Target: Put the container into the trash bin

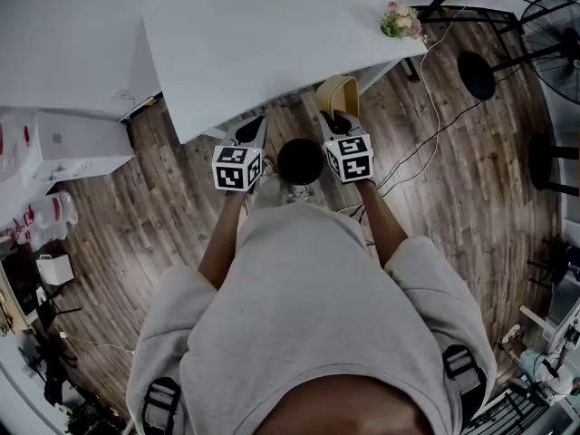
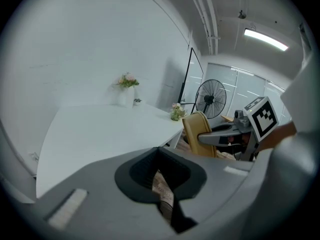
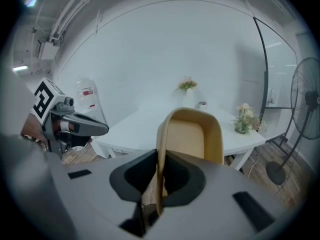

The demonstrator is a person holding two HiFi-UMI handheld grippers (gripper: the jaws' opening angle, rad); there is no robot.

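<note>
Right hand-held gripper (image 3: 159,176) is clenched on the thin side wall of the tan container (image 3: 192,134), which hangs in the air in front of the white table (image 1: 272,43). From the head view, the container sits just past the round black trash bin (image 1: 300,159), which stands on the wooden floor (image 1: 163,216) between the two grippers. Left hand-held gripper (image 2: 160,176) has its jaws drawn almost together with nothing between them, only floor showing through the slit. Small flowers (image 1: 401,21) stand at the table's corner.
</note>
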